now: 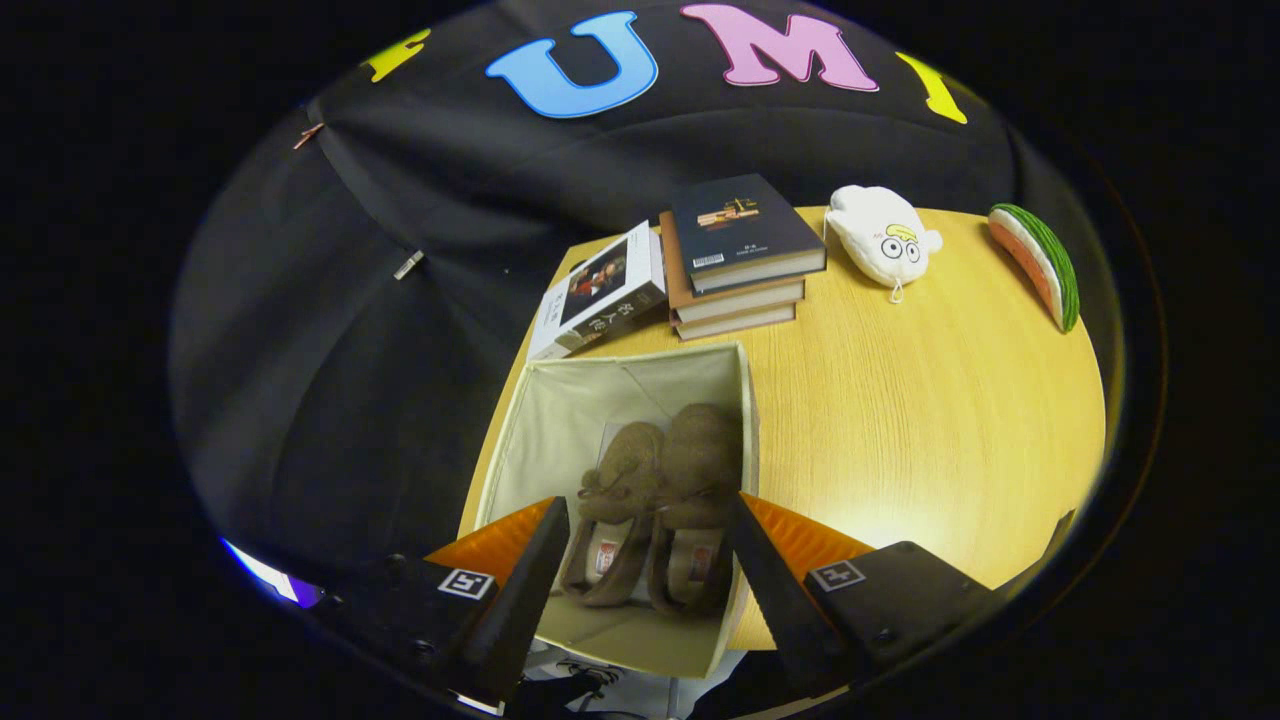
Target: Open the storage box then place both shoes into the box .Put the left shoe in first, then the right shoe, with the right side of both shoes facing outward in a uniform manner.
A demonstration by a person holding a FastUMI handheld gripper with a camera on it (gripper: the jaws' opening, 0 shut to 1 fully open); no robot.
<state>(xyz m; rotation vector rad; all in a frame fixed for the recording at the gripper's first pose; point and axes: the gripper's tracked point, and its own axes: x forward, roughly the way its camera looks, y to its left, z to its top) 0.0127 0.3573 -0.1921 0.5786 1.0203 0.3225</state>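
Note:
An open cream fabric storage box [560,430] stands on the wooden table [900,400], right below my fingers. Two brown slipper-like shoes lie side by side inside it, toes pointing away from me: the left one [618,500] and the right one [695,490], which rests against the box's right wall. My gripper [650,520] hovers above the box with its fingers spread wide apart. Both shoes show in the gap between the fingers, and neither finger touches them.
Beyond the box sits a stack of books [740,260] with another book [600,290] leaning beside it. A white plush toy [885,240] and a watermelon-slice toy [1040,265] lie farther right on the table.

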